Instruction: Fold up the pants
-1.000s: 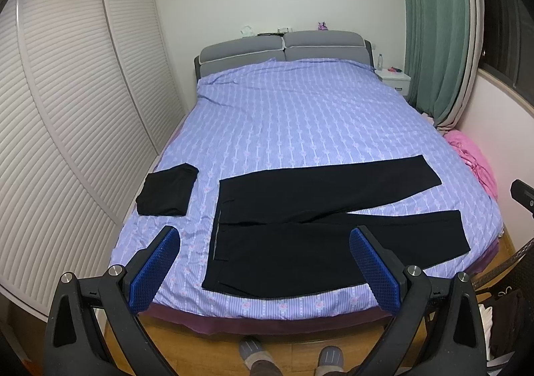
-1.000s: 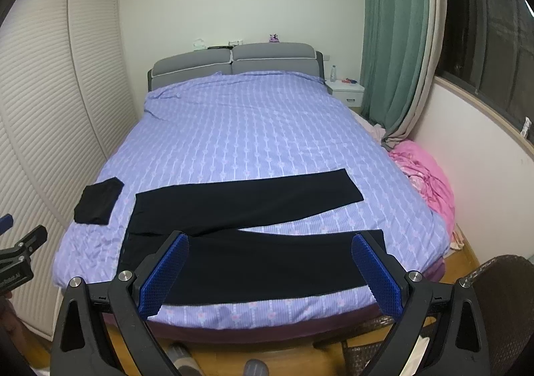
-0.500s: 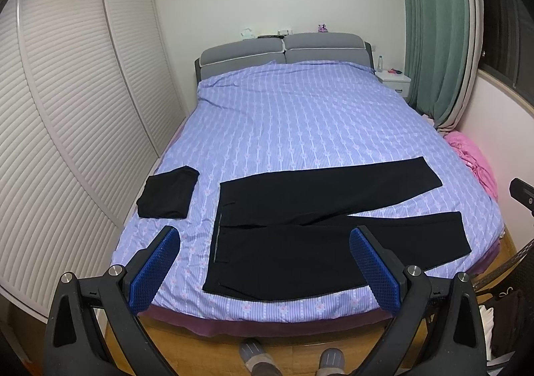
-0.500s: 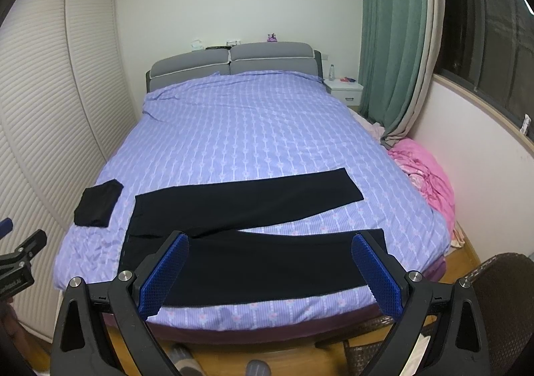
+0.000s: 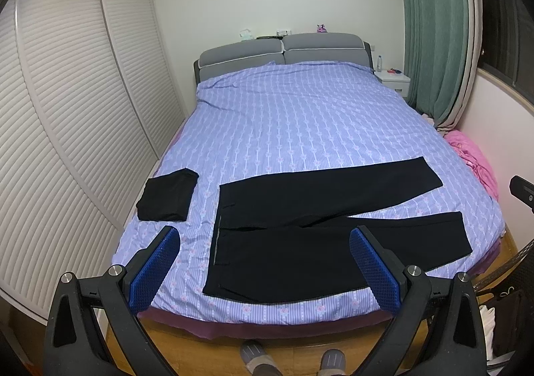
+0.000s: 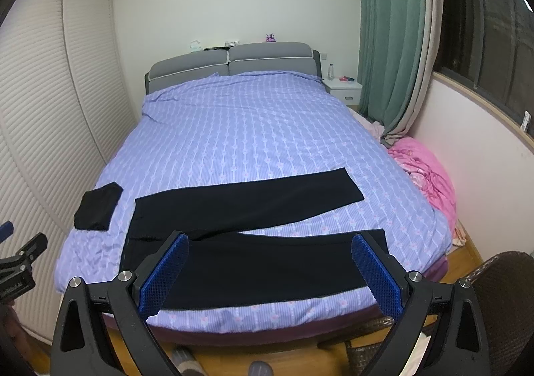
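- A folded black garment [image 5: 166, 196] lay near the left edge of the bed [image 5: 300, 129], close to the foot, well apart from the work area; it was probably a finished piece set aside so as not to get in the way.
- The left gripper [image 5: 263, 262] hung above the foot edge of the bed with its jaws spread wide and nothing between them, roughly in line with the waistband. That looked like a ready stance, taken before reaching down for the cloth.
- The pants [image 5: 327, 226] were spread flat across the foot of the bed, waistband toward the left edge and the two legs running toward the right edge, splayed slightly apart. One leg lay just beside the foot edge; the other angled away toward the middle of the bed. Laid open this way, each leg could be reached and lifted over the other, so folding seemed not yet begun.
- The right gripper [image 6: 270, 271] hovered over the nearer leg, jaws likewise released and empty, not touching the cloth. Its place suited taking the leg end while the other gripper took the waist.
- A pink bundle [image 6: 424, 172] sat off the right edge of the bed, by the wall, clear of the task.
- Slippered feet [image 5: 290, 361] showed on the floor below the foot edge, so the person stood square to the pants.
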`<state>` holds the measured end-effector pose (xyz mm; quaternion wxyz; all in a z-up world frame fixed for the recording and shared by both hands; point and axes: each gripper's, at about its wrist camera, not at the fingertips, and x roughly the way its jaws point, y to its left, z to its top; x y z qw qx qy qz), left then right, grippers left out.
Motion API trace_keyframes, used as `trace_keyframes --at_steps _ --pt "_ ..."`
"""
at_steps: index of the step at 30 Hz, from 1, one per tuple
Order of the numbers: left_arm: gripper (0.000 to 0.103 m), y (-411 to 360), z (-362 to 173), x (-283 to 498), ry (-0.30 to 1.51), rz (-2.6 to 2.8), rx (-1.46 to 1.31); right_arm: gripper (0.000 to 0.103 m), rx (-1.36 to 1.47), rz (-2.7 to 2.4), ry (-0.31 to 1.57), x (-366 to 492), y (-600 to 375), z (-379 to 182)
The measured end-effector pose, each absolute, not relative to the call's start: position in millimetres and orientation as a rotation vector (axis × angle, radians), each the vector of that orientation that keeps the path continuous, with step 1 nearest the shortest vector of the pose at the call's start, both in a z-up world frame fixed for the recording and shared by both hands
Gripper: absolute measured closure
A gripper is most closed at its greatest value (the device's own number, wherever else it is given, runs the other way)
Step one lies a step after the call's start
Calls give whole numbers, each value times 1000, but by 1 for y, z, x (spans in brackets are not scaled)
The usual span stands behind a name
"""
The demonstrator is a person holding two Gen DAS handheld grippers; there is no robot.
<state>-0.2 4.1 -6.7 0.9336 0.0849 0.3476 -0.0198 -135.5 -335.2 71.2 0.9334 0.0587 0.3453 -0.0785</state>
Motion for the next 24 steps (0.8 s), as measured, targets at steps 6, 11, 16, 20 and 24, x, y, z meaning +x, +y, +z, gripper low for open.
trace_keyframes --at_steps 6,11,16,20,24 --pt "0 3 -6 -2 708 -35 177 4 124 -158 701 -135 -338 71" --pt "0 2 -6 -2 705 -31 180 4 129 -157 700 -135 -340 70" --pt "0 1 -5 -1 694 -8 178 3 131 -149 694 -135 -342 70" --pt "0 -4 -7 -4 694 -12 187 4 123 -137 688 -136 -343 70" --pt "0 -6 -6 -6 694 -17 190 4 119 -130 686 -136 -346 70"
